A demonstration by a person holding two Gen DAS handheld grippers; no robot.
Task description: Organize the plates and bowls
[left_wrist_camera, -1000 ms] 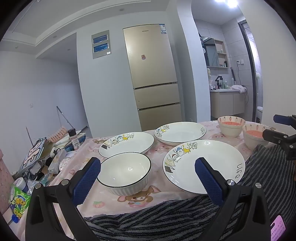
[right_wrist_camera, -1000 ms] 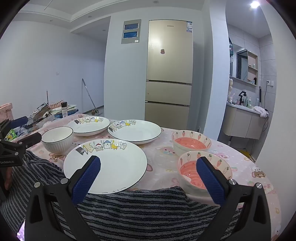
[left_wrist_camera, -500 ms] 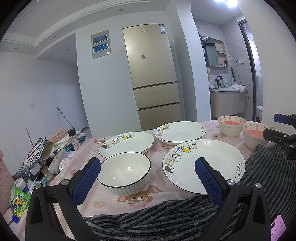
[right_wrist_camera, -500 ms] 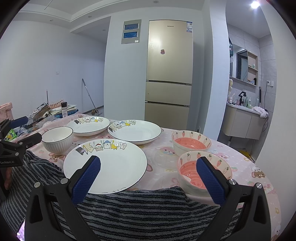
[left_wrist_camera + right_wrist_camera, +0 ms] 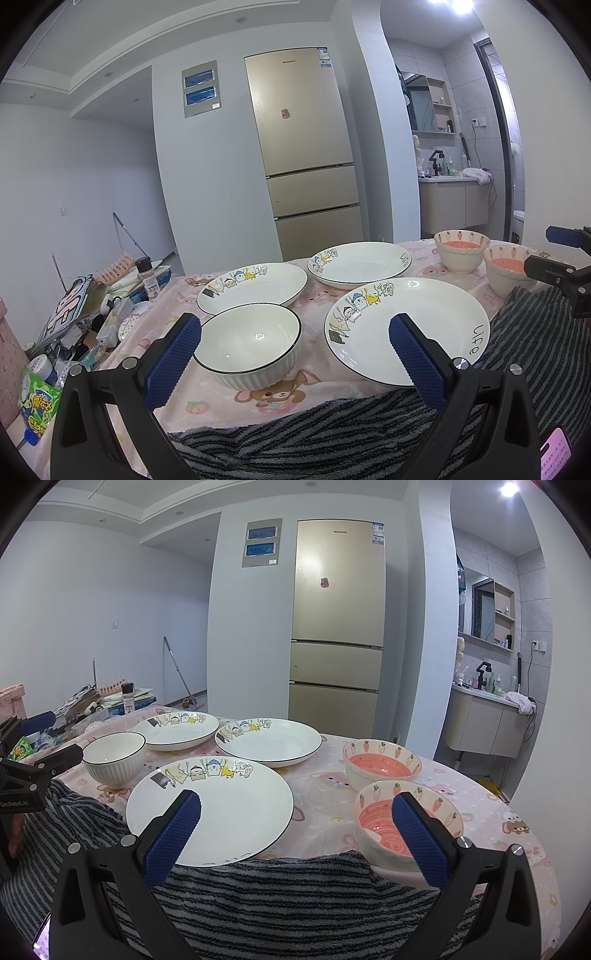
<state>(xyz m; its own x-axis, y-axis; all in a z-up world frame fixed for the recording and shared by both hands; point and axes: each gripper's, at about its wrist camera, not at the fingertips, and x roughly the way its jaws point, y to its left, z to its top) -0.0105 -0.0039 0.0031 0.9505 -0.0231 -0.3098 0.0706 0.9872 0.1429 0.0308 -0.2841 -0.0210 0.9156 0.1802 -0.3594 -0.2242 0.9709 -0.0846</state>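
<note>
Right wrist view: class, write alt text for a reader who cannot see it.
The open right gripper, holding nothing, points over a table under a pink cartoon tablecloth. On it stand three white cartoon plates, the nearest plate just ahead, a white ribbed bowl at left and two pink strawberry bowls, the nearer bowl at right. A gold fridge stands behind.

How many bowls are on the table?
3. A white bowl sits at the left near the left gripper. Two pink bowls stand at the right: one farther back, one nearer. None looks hidden.
</note>
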